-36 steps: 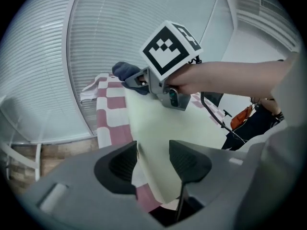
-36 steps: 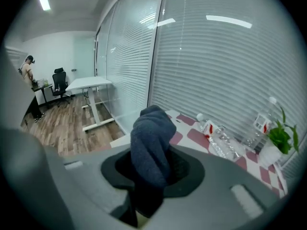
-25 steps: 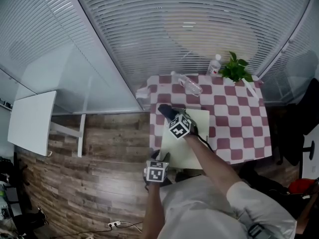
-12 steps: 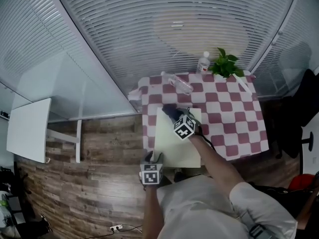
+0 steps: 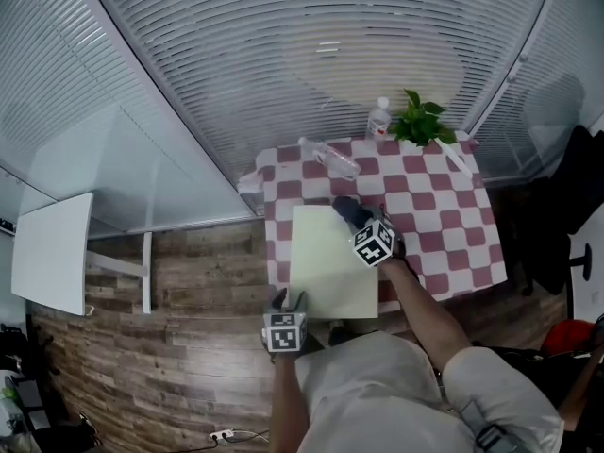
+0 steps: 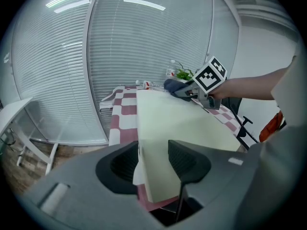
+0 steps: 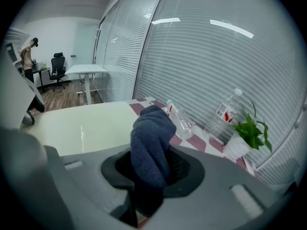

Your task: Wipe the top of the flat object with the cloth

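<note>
A flat cream board point(image 5: 326, 272) lies on the left part of the checkered table point(image 5: 444, 225). My left gripper point(image 5: 286, 300) is shut on the board's near left edge; in the left gripper view the board point(image 6: 177, 123) passes between the two jaws of this gripper point(image 6: 152, 157). My right gripper point(image 5: 357, 220) is shut on a dark blue cloth point(image 5: 349, 211) at the board's far right corner. The right gripper view shows the cloth point(image 7: 152, 143) bunched in that gripper's point(image 7: 151, 169) jaws, with the board point(image 7: 81, 123) to the left.
A clear bottle point(image 5: 332, 159) lies at the table's far edge. An upright bottle point(image 5: 378, 119) and a potted plant point(image 5: 420, 121) stand at the far right. Blinds run behind the table. A white desk point(image 5: 52, 253) stands at the left, and a black chair point(image 5: 566, 215) at the right.
My right gripper has carried the cloth rightward along the board's far edge, from the far left part to the far right corner. My left gripper keeps its hold on the board.
</note>
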`<state>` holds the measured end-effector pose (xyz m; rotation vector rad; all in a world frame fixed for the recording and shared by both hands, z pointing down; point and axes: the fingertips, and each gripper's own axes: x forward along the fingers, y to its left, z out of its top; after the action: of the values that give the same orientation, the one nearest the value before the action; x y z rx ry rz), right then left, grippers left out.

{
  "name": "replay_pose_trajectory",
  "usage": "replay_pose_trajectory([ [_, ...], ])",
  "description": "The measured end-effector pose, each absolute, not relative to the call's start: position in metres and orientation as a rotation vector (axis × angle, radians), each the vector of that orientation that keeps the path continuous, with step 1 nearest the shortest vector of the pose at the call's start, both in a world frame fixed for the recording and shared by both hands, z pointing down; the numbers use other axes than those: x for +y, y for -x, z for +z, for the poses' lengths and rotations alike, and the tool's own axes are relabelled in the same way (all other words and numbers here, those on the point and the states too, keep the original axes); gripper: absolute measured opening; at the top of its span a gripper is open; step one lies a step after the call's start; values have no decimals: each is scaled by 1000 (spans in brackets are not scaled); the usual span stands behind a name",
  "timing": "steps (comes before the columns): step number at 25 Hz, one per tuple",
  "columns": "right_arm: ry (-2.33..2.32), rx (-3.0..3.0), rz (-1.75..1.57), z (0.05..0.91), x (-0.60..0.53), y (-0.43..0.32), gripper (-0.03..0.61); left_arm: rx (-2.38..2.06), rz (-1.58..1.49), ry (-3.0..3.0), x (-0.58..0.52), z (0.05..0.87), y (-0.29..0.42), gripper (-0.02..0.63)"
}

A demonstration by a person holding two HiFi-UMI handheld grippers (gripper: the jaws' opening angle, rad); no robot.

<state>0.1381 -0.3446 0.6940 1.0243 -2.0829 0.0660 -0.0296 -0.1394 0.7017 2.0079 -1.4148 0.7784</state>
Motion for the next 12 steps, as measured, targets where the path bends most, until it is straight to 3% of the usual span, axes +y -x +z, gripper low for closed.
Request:
replay_pose_trajectory([
  [12,-928,-2080,24,693,-300,-155,104,-1412,773,-2011,-140,702,29,209],
])
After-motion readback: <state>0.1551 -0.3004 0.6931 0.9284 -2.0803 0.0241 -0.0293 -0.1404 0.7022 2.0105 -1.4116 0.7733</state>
